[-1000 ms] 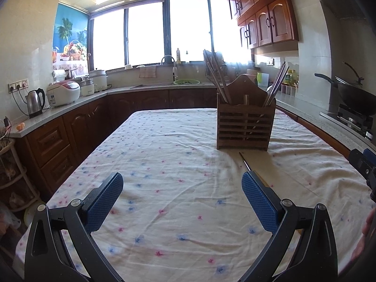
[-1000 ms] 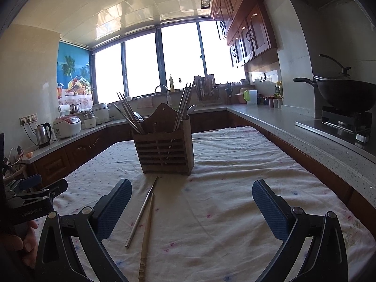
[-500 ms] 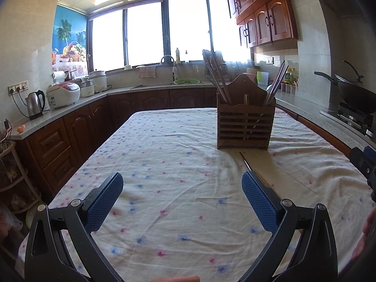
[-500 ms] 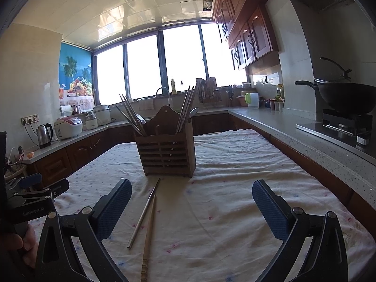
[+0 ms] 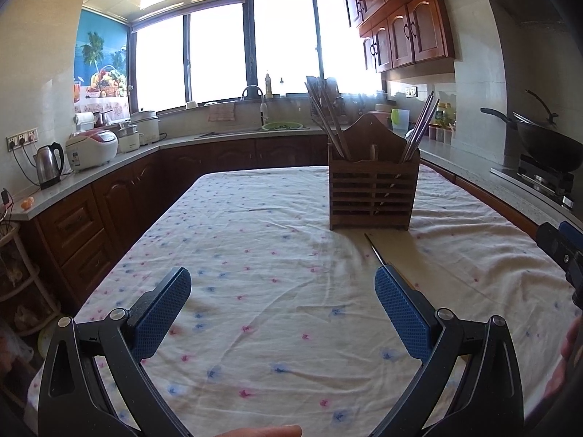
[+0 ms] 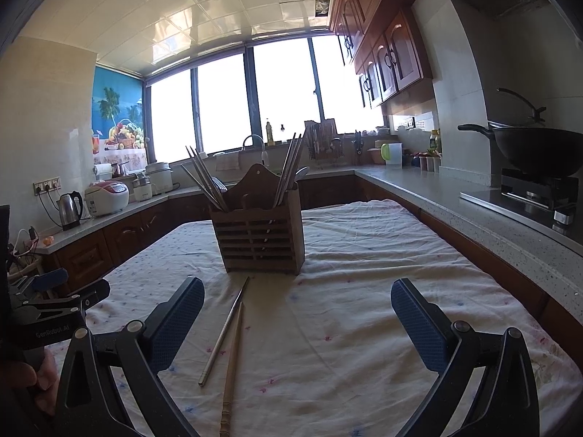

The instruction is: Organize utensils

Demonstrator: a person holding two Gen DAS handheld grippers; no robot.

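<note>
I hold my left gripper [image 5: 282, 304] and right gripper [image 6: 297, 313] spread wide, empty, above 2 loose chopsticks [image 6: 227, 331] lying before the wooden holder [image 6: 260, 242], ready for pickup.

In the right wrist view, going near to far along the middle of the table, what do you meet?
Wooden chopstick → metal chopstick → wooden utensil holder → far edge of the tablecloth → counter with the sink faucet → window.
</note>
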